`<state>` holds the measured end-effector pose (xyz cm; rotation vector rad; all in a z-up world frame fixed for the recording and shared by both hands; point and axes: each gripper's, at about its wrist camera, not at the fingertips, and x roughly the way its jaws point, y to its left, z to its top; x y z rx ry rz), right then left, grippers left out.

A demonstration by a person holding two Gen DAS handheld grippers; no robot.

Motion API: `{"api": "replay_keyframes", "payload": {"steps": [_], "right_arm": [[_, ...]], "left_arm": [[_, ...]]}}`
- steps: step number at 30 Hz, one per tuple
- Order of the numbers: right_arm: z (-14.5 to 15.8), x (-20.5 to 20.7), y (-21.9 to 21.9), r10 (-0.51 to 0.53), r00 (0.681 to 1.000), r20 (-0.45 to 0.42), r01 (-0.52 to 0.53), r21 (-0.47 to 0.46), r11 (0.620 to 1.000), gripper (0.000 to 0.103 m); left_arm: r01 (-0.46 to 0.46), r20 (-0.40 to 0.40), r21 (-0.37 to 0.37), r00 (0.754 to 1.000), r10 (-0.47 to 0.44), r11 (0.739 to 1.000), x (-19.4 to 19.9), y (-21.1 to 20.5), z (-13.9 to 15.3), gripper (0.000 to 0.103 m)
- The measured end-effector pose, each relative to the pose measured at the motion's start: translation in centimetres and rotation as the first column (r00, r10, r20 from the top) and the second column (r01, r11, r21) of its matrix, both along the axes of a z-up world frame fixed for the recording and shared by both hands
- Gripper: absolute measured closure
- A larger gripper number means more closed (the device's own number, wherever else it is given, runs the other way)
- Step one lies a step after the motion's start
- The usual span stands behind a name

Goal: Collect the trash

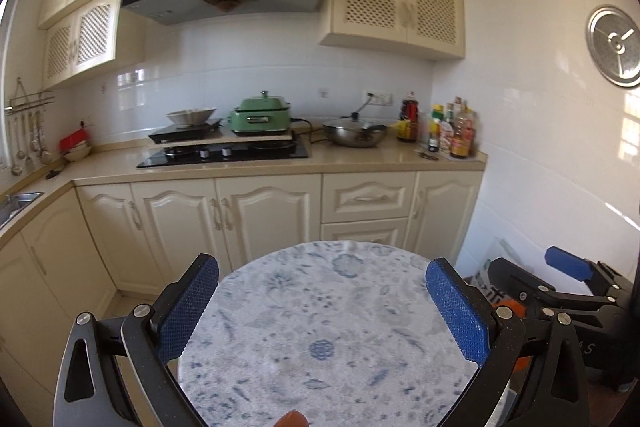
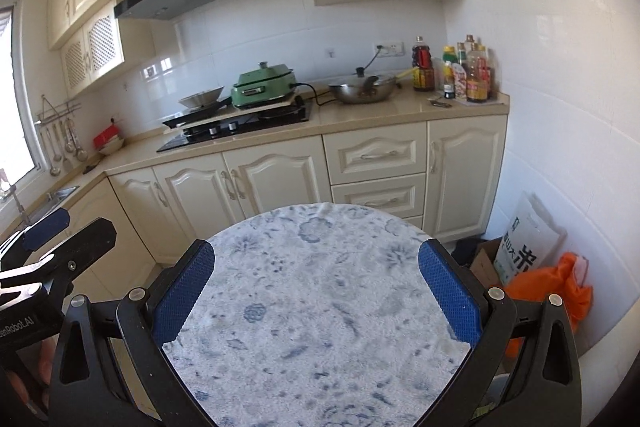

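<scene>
Hovering over the round worktop [image 1: 320,327] with its blue-flowered cloth, the left gripper [image 1: 322,301] has its blue-padded fingers [image 1: 188,307] spread wide with nothing between them. In this left wrist view the cloth is bare — no wrapper, scrap or cup lies on it, so the trash to collect is not on the surface here. A small reddish-brown shape [image 1: 292,419] pokes in at the bottom edge; it may be a fingertip or an object, and the view is too cropped to say which. The right gripper [image 1: 568,291] shows at the right, held beside the worktop.

From the right wrist view, the right gripper [image 2: 316,293] is likewise spread and empty above the same cloth, with the left gripper [image 2: 48,251] off to the left. The likeliest trash sits on the floor by the right wall: an orange bag [image 2: 556,291] slumped beside a printed white sack [image 2: 528,235] and a cardboard box [image 2: 484,259], all close together in the corner under the kitchen counter [image 2: 400,115].

The step in hand looks like searching, not grasping. To do it well, I would keep both grippers spread, swing the right one down toward that corner — it is nearer — and settle on one item before closing, approaching the soft bag at a gathered fold rather than a flat face.
</scene>
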<state>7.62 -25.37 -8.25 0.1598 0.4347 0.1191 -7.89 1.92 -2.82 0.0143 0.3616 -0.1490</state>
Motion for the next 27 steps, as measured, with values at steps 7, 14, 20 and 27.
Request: {"api": "replay_keyframes", "payload": {"steps": [7, 14, 20, 27], "right_arm": [[1.0, -0.3, 1.7, 0.015, 0.999, 0.039, -0.013, -0.045, 0.999, 0.0], [0.8, -0.3, 2.3, 0.032, 0.999, 0.032, -0.03, -0.057, 0.998, 0.0], [0.8, -0.3, 2.4, 0.036, 0.999, 0.033, -0.035, -0.054, 0.998, 0.0], [0.7, -0.2, 2.6, 0.042, 0.999, 0.033, -0.04, -0.055, 0.998, 0.0]], "left_arm": [[-0.061, 0.04, -0.01, 0.997, 0.061, 0.998, -2.4, -1.0, -0.2, 0.001], [-0.053, 0.051, -0.066, 0.997, 0.056, 0.996, -3.9, -2.0, -0.2, 0.001], [-0.057, 0.058, -0.062, 0.996, 0.061, 0.996, -4.2, -2.1, -0.3, 0.001], [-0.041, 0.058, -0.101, 0.997, 0.047, 0.994, -4.2, -1.8, -0.4, 0.001]]}}
